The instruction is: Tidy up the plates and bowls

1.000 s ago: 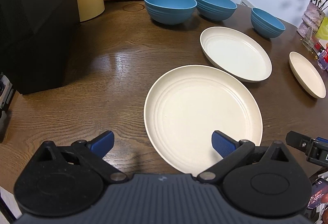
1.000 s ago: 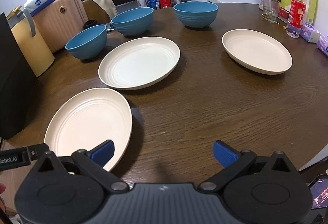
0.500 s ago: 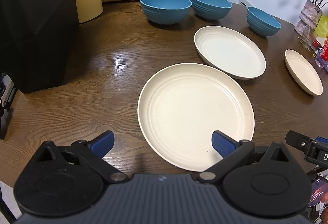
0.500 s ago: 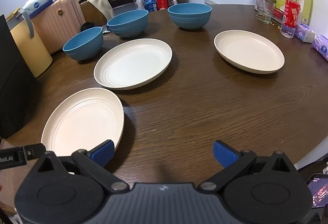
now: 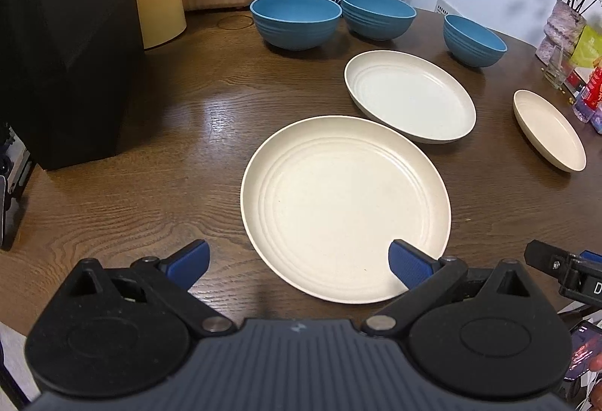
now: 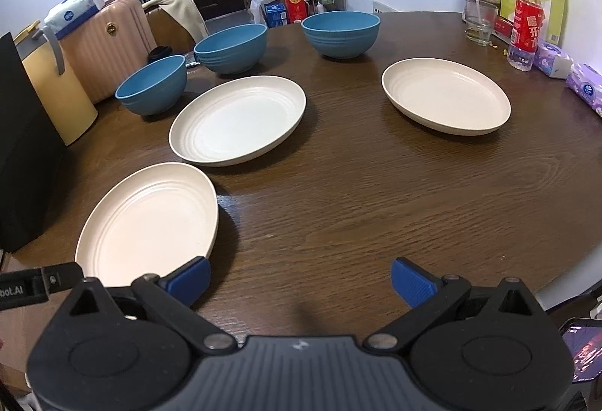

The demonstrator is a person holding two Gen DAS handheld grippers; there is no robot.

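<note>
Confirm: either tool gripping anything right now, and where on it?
Nothing is held. The left tool is open above the near plate, not clamping its rim. The right tool is open over bare table.

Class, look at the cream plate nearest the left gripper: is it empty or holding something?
Empty. The nearest plate shows only its bare ringed surface; nothing lies in it, and it sits flat on the table.

Three round cream plastic plates [image 6: 148, 219] [image 6: 237, 119] [image 6: 446, 99], marked with faint concentric rings, are seen on a dark brown wood-grain table [image 6: 357, 208]. Three ribbed blue bowls [image 6: 152, 84] [image 6: 231, 48] [image 6: 340, 33] are ranged from ten to twelve o'clock. Blue pads [image 5: 408, 264] are carried on black gripper fingers. A ribbed pink suitcase [image 6: 107, 46] is seen at ten o'clock, and a red-labelled clear bottle [image 6: 525, 25] at two o'clock.
</note>
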